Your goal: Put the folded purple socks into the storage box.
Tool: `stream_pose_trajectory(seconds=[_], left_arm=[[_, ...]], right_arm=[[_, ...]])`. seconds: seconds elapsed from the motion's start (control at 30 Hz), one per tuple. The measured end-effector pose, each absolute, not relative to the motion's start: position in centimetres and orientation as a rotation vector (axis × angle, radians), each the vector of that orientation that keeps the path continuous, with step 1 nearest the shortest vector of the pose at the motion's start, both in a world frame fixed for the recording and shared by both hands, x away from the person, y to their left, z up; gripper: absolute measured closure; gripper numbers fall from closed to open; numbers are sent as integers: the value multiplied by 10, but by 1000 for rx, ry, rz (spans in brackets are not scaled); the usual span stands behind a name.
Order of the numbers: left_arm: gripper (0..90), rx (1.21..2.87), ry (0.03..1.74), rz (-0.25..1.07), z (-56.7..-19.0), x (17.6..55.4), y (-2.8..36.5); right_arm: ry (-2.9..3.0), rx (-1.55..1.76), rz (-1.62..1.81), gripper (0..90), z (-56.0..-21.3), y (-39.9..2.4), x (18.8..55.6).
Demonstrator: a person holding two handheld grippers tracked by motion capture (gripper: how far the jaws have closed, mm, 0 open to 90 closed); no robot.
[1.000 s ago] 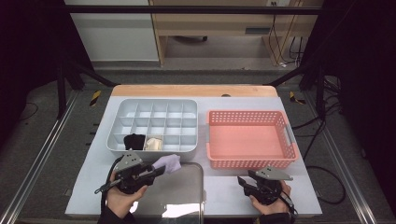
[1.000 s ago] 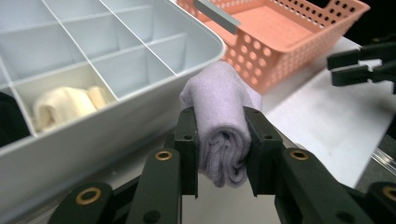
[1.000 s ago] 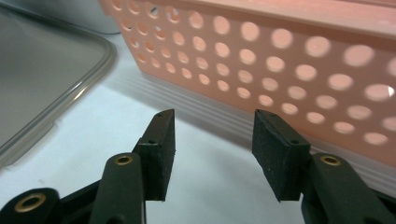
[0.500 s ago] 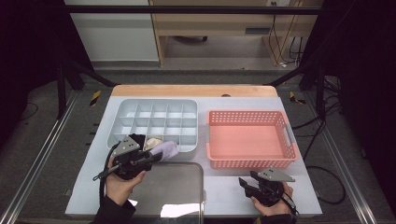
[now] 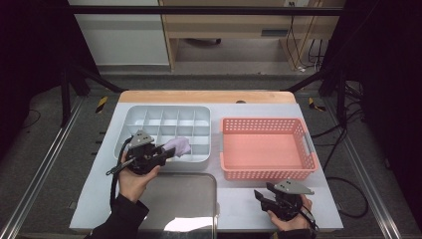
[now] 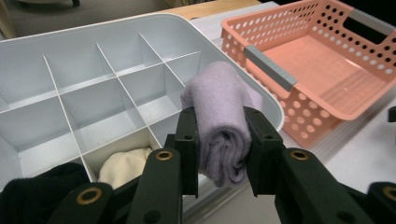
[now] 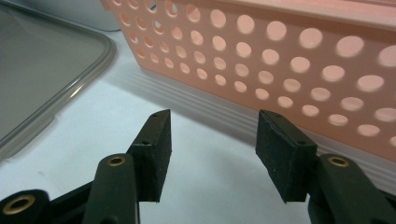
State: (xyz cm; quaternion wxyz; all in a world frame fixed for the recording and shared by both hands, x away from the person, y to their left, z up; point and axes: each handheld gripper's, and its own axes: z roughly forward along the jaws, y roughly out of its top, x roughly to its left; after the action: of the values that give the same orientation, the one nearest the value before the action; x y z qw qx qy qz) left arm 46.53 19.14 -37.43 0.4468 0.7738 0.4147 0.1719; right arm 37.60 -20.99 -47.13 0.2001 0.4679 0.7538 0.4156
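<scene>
My left gripper (image 5: 169, 151) is shut on a rolled lilac cloth (image 5: 179, 146), held just above the front right compartments of the grey divided tray (image 5: 149, 112). In the left gripper view the cloth (image 6: 219, 116) bulges between the gripper's (image 6: 222, 135) two black pads. A cream bundle (image 6: 123, 165) and a black bundle (image 6: 32, 186) lie in front-row compartments of the tray (image 6: 93, 28). My right gripper (image 5: 259, 196) rests open near the table's front edge, in front of the pink basket (image 5: 268, 122). Nothing is between the right gripper's (image 7: 212, 140) pads.
The pink perforated basket (image 6: 303, 28) is empty and stands right of the tray; its wall (image 7: 280, 56) is close ahead of the right gripper. A clear plastic lid (image 5: 179, 199) lies flat on the white tabletop between my hands, its rim (image 7: 42, 70) left of the right gripper.
My left gripper has carried the lilac cloth away from the lid's far edge, forward and a little up, to over the tray's front row. The right gripper has stayed put.
</scene>
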Motion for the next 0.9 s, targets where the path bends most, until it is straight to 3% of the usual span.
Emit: stream_pose_trajectory(seconds=[0.9], left_arm=[[692, 2118, 1077, 398, -407, 499, 176]], right_arm=[[2126, 1328, 1156, 462, -474, -209, 378]])
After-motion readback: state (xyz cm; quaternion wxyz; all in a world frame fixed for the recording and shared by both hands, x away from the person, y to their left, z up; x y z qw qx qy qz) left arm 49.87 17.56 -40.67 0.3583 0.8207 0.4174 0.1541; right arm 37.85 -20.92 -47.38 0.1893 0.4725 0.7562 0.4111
